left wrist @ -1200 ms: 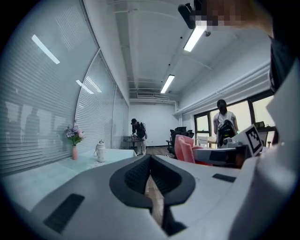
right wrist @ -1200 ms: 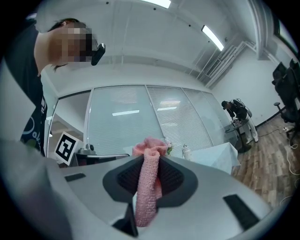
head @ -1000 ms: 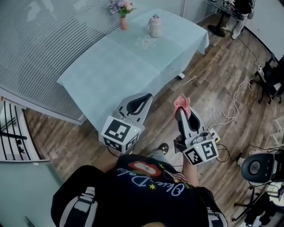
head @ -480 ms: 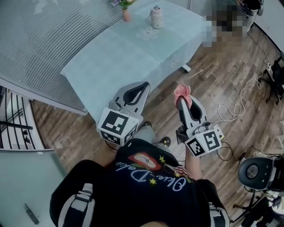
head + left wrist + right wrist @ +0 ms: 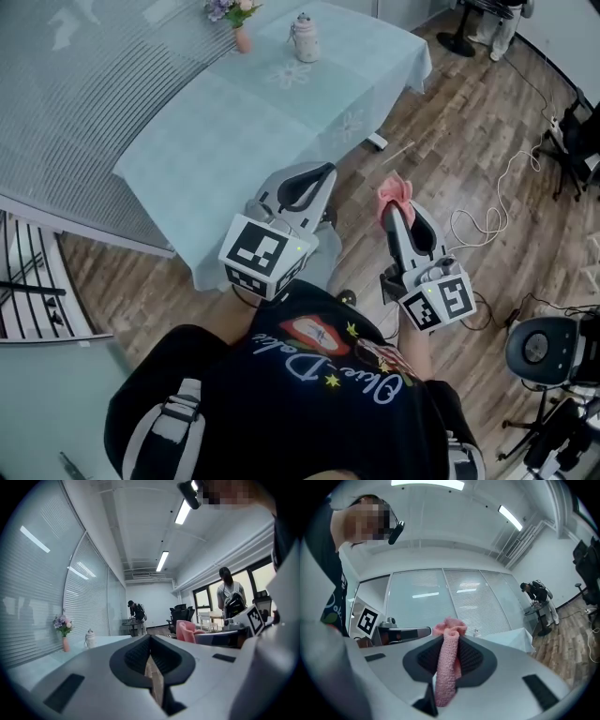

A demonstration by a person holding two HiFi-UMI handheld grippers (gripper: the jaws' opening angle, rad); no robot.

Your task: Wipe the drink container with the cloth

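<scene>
Office room, wood floor (image 5: 459,112), a glass wall with blinds along one side. At the right tongs (image 5: 448,637) the jaws are clamped on a pink cloth (image 5: 446,667), which runs down between them and bunches out past the tips. On the left tongs (image 5: 150,639) the jaws are closed with nothing between them, just a thin slit showing floor. Both are held in the air in front of the wearer's chest, side by side and apart, near the close edge of the bench (image 5: 234,131). The bench carries a pale blue-green tablecloth (image 5: 187,159). The drink container (image 5: 303,37), a white bottle with a lid, stands upright at the far end of the bench, well apart from both tongs and the cloth. A vase of flowers (image 5: 240,28) stands near it, to its left in the head view. A white cable (image 5: 487,220) loops on the floor beyond the right tongs. Another person (image 5: 136,616) stands far back in the left gripper view.
</scene>
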